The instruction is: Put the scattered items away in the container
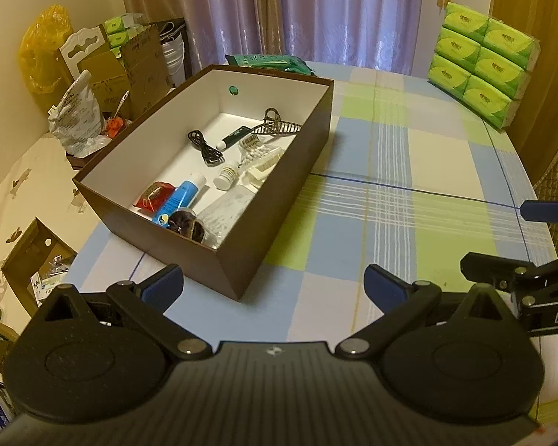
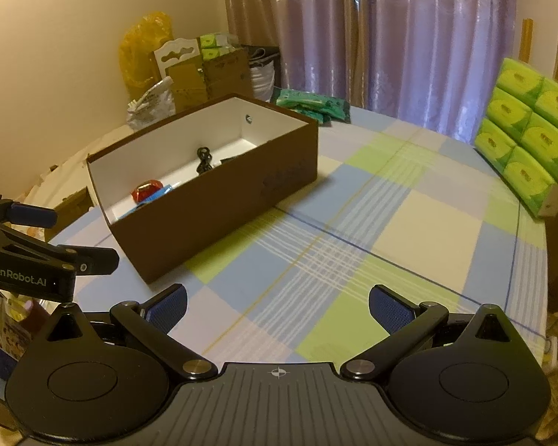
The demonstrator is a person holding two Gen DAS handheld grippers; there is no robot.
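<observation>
Checked tablecloth [image 1: 409, 200]: bare from 12 to 4 o'clock, passable. Brown cardboard box with white interior [image 1: 279, 171], 11 o'clock, top open, walls upright. Stacked green tissue packs [image 1: 483, 63] block 2 o'clock edge.

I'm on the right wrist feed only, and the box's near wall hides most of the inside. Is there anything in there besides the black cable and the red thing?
Observer: Yes. A blue tube lies beside the red packet in the box.
Operator: And past the cable, at the far end?
Observer: A patterned hair clip lies there, beyond the black cable.
Operator: Anything in between?
Observer: A small white bottle, lying on its side.
</observation>
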